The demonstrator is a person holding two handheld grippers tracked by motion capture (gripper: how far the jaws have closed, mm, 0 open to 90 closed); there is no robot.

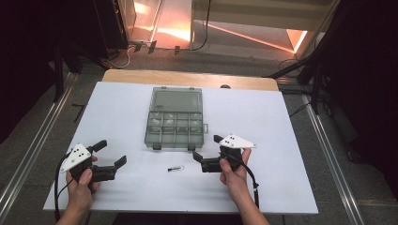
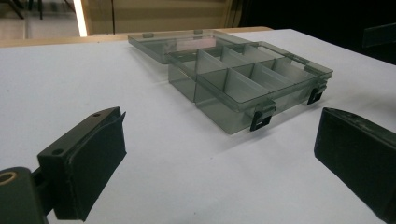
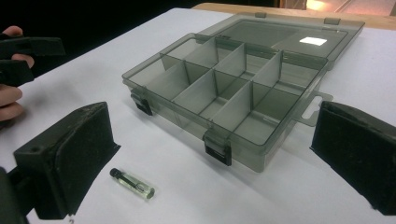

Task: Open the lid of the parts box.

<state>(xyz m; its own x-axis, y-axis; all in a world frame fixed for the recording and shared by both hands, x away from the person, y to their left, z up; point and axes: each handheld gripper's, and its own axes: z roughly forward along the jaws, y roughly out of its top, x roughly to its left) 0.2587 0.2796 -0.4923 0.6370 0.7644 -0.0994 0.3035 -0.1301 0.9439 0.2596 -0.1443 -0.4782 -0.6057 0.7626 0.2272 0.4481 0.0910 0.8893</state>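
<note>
A smoky clear compartment box lies on the white table sheet with its lid folded flat behind it. In the gripper views the box has several divided cells that look empty. A small glass vial with a black cap lies just in front of the box; the vial rests near my right gripper's left jaw. My left gripper stands open at the front left, holding nothing. My right gripper is open near the box's front right corner.
A wooden table edge shows beyond the sheet. Metal rails run along both sides of the table, with cables on the floor behind. The other hand and its gripper appear at the left of the right gripper view.
</note>
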